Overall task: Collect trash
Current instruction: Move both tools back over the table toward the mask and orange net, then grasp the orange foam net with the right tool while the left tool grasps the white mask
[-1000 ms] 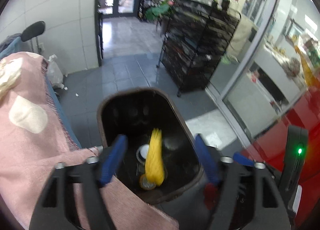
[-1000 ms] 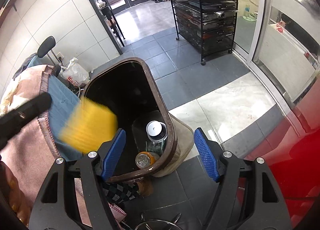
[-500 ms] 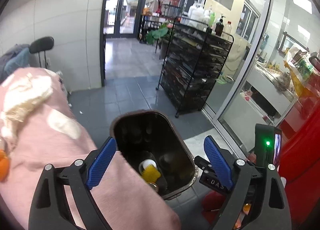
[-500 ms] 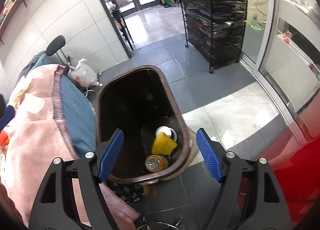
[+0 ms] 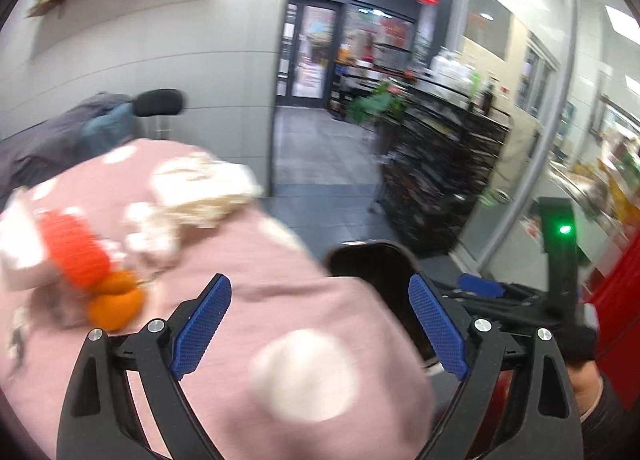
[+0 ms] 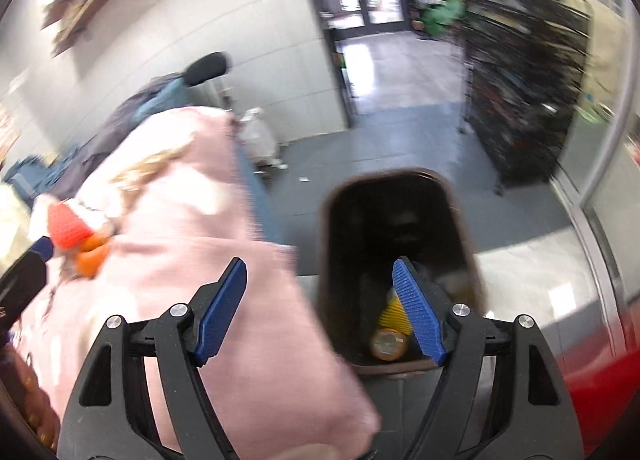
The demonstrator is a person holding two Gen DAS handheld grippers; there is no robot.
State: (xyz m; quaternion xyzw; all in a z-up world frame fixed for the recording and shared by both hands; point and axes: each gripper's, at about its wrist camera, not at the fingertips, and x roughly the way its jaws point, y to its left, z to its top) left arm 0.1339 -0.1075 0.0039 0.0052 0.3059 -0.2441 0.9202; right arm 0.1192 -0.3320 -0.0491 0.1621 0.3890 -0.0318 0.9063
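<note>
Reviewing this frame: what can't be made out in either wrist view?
- Bin contents: right wrist view, the right claw's finger covers part of the yellow net and bottle; the rest is dark.
- Bin interior: left wrist view, the pink blanket and the left claw hide most.
- Orange items on the blanket: motion-blurred, kind unclear.
- Black rack shelves: blurred.

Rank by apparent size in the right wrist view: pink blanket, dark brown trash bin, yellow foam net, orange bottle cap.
1. pink blanket
2. dark brown trash bin
3. yellow foam net and orange bottle cap: look alike, net partly hidden.
</note>
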